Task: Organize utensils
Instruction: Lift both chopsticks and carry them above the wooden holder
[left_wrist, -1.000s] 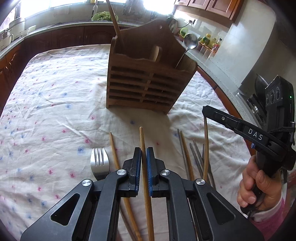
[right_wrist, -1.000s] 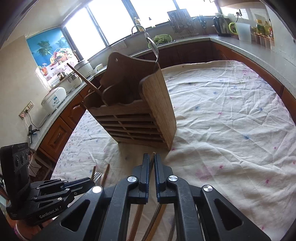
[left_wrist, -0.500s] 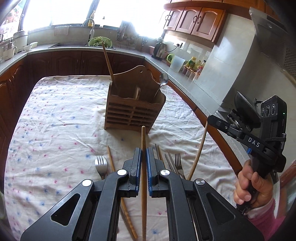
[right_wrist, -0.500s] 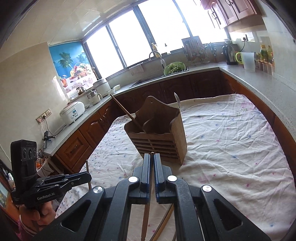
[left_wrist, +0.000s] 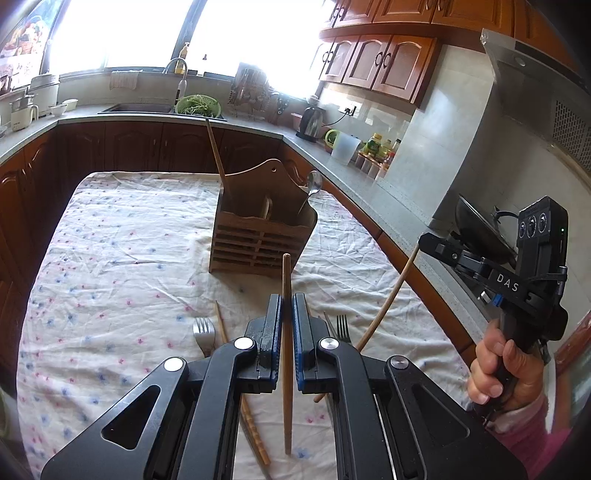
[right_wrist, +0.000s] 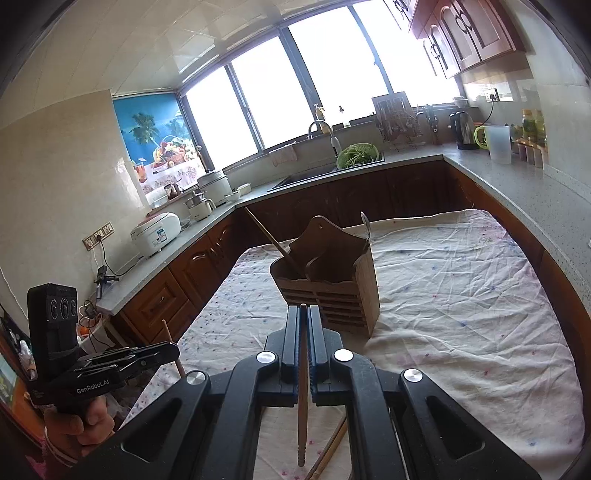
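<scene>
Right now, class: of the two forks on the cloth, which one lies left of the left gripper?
The broad fork, beside a loose chopstick, lies left of the left gripper. The slimmer, darker fork lies on its right.

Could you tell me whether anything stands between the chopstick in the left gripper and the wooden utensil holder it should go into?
Nothing visible does. The left gripper is shut on a chopstick, and only bare tablecloth lies between it and the wooden utensil holder. The forks and loose chopsticks lie nearer, below the grippers.
</scene>
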